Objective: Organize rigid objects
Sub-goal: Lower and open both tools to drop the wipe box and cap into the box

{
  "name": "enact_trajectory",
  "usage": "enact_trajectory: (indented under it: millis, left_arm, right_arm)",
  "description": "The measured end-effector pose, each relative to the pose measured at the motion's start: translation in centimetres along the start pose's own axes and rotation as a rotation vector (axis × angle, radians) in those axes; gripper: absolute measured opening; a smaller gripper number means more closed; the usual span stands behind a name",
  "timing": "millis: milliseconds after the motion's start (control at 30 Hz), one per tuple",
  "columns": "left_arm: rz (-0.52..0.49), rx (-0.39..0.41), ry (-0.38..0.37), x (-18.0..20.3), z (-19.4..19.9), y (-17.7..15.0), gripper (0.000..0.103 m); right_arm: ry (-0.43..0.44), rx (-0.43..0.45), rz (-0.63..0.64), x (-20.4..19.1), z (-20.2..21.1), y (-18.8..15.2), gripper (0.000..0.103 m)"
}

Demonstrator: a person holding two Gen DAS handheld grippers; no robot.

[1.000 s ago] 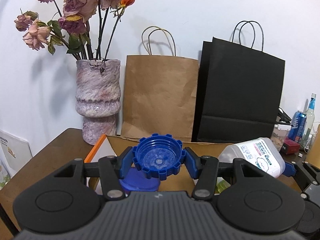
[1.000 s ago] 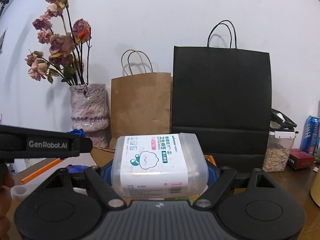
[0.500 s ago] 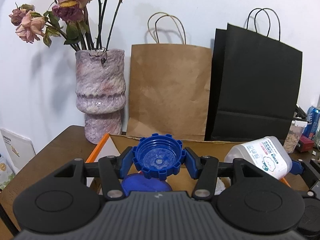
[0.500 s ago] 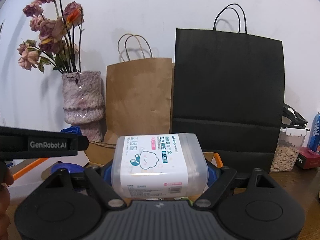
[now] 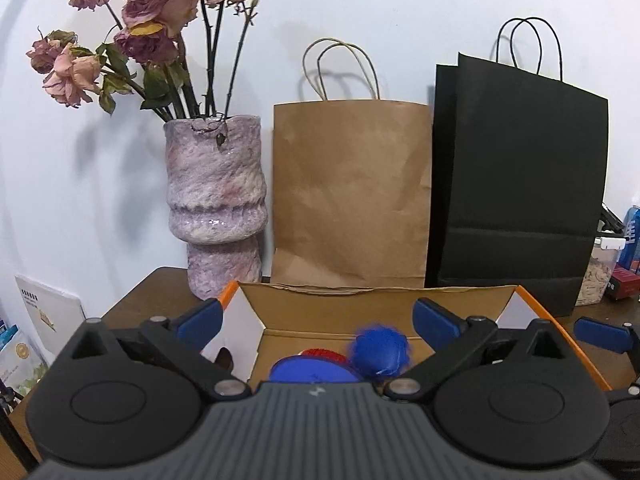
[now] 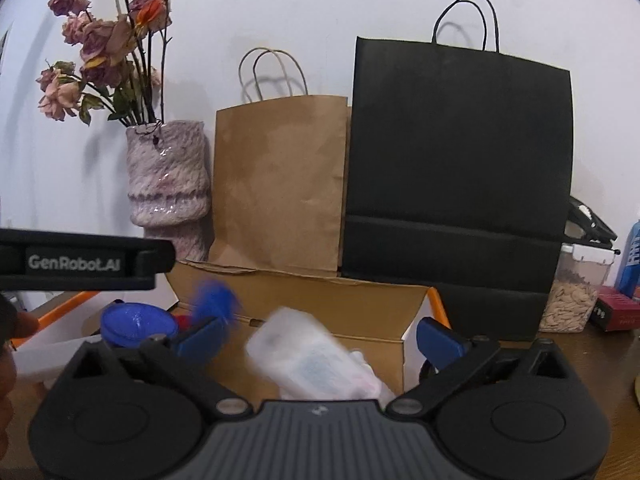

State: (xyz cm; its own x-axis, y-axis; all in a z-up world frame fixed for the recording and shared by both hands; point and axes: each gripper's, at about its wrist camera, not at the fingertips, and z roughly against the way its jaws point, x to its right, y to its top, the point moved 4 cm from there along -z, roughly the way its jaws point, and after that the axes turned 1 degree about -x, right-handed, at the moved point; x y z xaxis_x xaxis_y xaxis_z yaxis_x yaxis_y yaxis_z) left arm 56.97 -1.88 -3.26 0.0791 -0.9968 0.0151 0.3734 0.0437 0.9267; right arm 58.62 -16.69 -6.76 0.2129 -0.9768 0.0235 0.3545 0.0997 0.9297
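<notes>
My left gripper (image 5: 318, 318) is open and empty above the open cardboard box (image 5: 360, 304). The blue ridged cap (image 5: 379, 350) is blurred, loose in the air inside the box, beside a blue lid (image 5: 312, 368) and a red object (image 5: 324, 354). My right gripper (image 6: 318, 332) is open too. The clear cotton swab box (image 6: 308, 360) is blurred and tilted, free between its fingers over the cardboard box (image 6: 340, 304). The blue cap (image 6: 214, 298) shows blurred there as well, near the blue lid (image 6: 138, 324).
A purple vase with dried roses (image 5: 216, 200), a brown paper bag (image 5: 352, 192) and a black paper bag (image 5: 516, 192) stand behind the box against the wall. A jar of seeds (image 6: 576, 292), a red packet (image 6: 618, 312) and a can stand at the right.
Both grippers opened. The blue cap left my left gripper and the cotton swab box left my right gripper; both are dropping into the cardboard box.
</notes>
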Motion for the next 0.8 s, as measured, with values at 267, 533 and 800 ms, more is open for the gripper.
enact_trajectory:
  millis: [267,533,800]
  left_arm:
    - [0.008,-0.006,0.016,-0.7,0.1,0.2,0.103]
    - [0.004,-0.001,0.008,-0.7,1.4,0.3,0.103]
    - [-0.004,0.019,-0.003,-0.8,4.2,0.4,0.103]
  right_arm:
    - [-0.019,0.002,-0.002,0.3,0.0,0.0,0.103]
    - [-0.026,0.013,-0.008,0.4,1.0,0.1,0.103]
    - [-0.032,0.027,-0.02,0.9,4.0,0.2,0.103]
